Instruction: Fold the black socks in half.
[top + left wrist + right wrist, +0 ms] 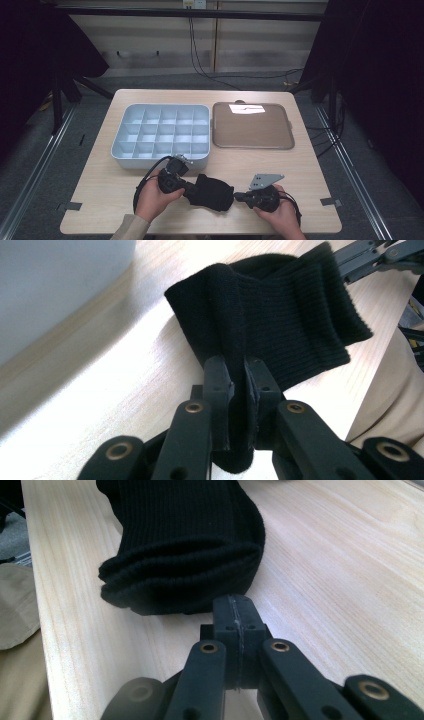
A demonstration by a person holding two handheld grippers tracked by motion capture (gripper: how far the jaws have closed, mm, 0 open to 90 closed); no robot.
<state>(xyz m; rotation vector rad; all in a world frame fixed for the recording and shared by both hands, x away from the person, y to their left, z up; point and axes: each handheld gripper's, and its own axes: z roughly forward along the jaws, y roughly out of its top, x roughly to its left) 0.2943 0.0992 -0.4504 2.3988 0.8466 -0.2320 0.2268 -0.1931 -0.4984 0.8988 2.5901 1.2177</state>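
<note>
On the table's (115,200) near edge, from above, we see the black sock (214,191) between both grippers. Our left gripper (239,385) pinches its fabric. Our right gripper (236,617), jaws pressed together empty, sits just beside its folded cuff.

Light wooden tabletop (110,200), pale straight grain, rounded corners. Directly on it: grey compartment tray (161,133) with a grid of cells, back left of centre; brown flat lid or tray (252,126) just beside it on the right, glare patch near its far edge. Black ribbed sock (214,192) bunched near front edge, centre. Tape pieces at both front corners.
</note>
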